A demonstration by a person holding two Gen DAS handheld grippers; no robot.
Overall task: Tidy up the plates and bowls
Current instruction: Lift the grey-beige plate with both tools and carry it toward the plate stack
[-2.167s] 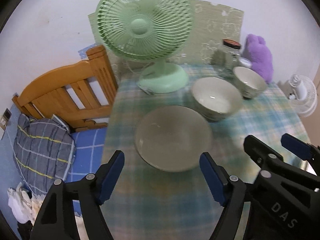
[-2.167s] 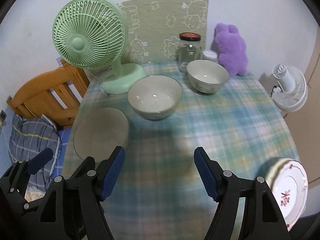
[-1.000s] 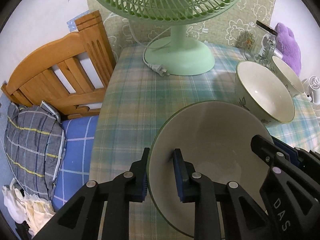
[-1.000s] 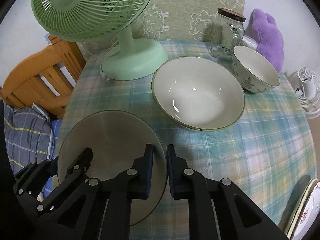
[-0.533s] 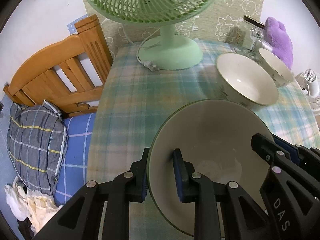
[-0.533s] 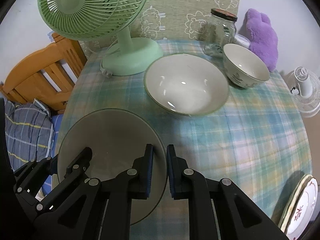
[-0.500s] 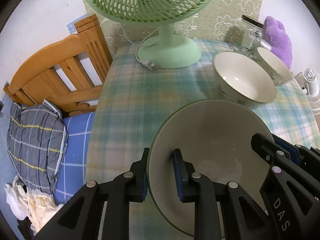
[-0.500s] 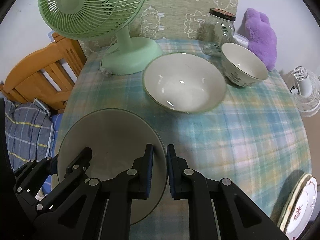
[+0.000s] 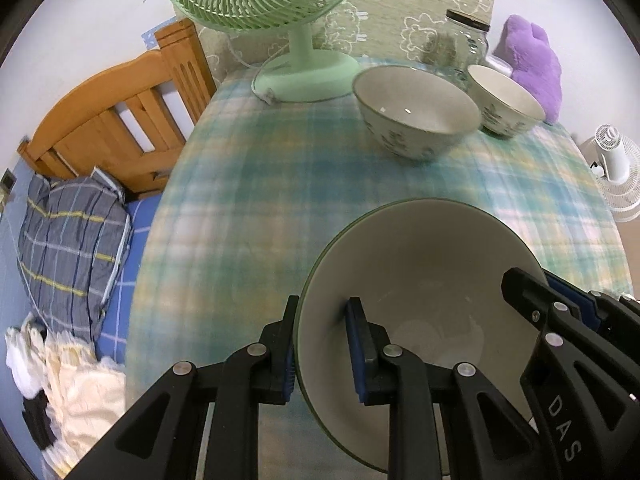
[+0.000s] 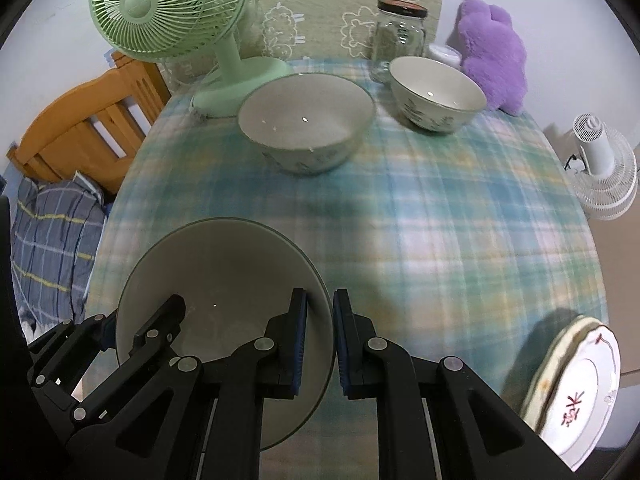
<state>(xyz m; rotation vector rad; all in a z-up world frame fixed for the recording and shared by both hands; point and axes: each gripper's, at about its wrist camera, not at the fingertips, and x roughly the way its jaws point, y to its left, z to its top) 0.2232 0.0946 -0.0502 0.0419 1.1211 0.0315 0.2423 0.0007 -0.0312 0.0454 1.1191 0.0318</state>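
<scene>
A wide grey-green bowl (image 9: 432, 280) (image 10: 216, 264) is held above the checked tablecloth by both grippers. My left gripper (image 9: 322, 344) is shut on its left rim. My right gripper (image 10: 320, 332) is shut on its right rim and also shows at the right of the left wrist view (image 9: 560, 312). A large white flowered bowl (image 9: 416, 108) (image 10: 304, 128) and a smaller matching bowl (image 9: 506, 98) (image 10: 438, 94) stand at the far side of the table. A stack of plates (image 10: 576, 392) with a red mark sits at the near right edge.
A green desk fan (image 9: 304, 56) (image 10: 224, 76), a glass jar (image 10: 400, 36) and a purple plush (image 10: 492, 56) stand along the far edge. A wooden bed frame (image 9: 112, 108) and bedding (image 9: 68, 232) lie left of the table. A white floor fan (image 10: 600, 160) stands at the right.
Both grippers have closed on the wide bowl's rims, lifted it and drawn it back toward the near side; the two far bowls now look farther away.
</scene>
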